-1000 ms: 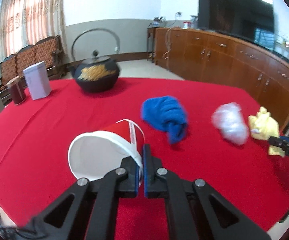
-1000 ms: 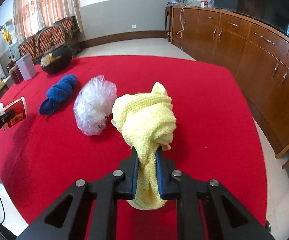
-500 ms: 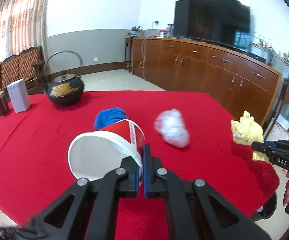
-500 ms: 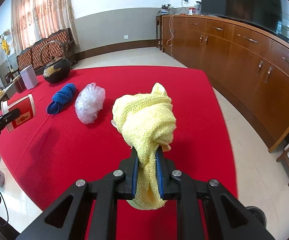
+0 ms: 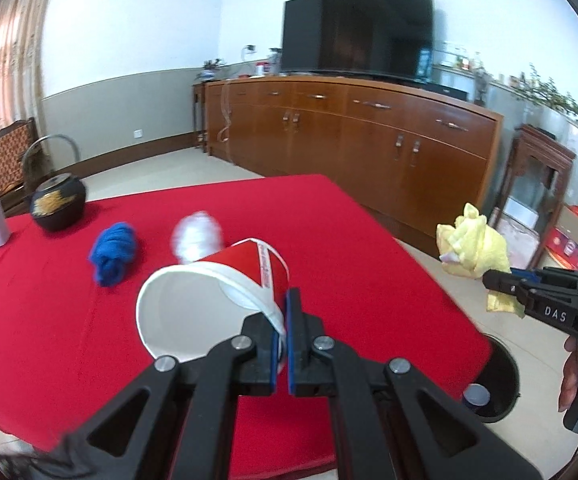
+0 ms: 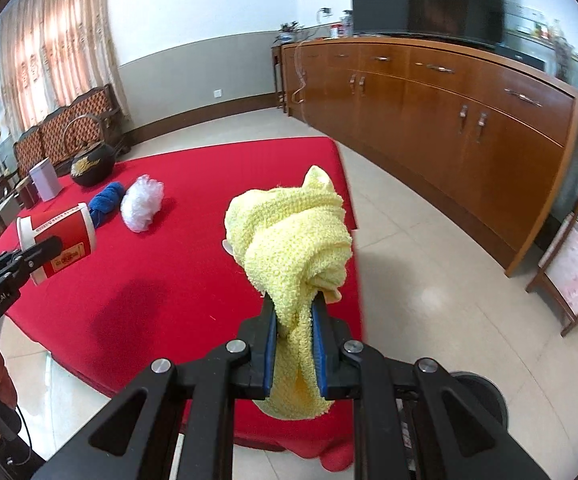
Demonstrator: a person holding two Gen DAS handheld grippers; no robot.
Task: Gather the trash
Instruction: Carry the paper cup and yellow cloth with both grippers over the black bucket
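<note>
Both of my hands had carried their loads up and away from the middle of the red surface [image 5: 389, 248] since a second earlier, leaving the blue cloth [image 5: 113, 254] and the crumpled plastic [image 5: 197, 238] lying there side by side. My left gripper [image 5: 283, 344] had its jaws pressed together on the rim of the red paper cup [image 5: 217, 300], which hung on its side above the near edge. My right gripper [image 6: 294, 344] pinched the knotted yellow cloth [image 6: 289, 240], held off the surface's right edge above a dark bin [image 5: 497, 384] on the floor.

the right claw [image 5: 501, 280] bears white letters "das" on its arm. the left claw [image 6: 49, 246] bears "genrobot.ai". print on the red cup [image 6: 59, 236] is unreadable.
</note>
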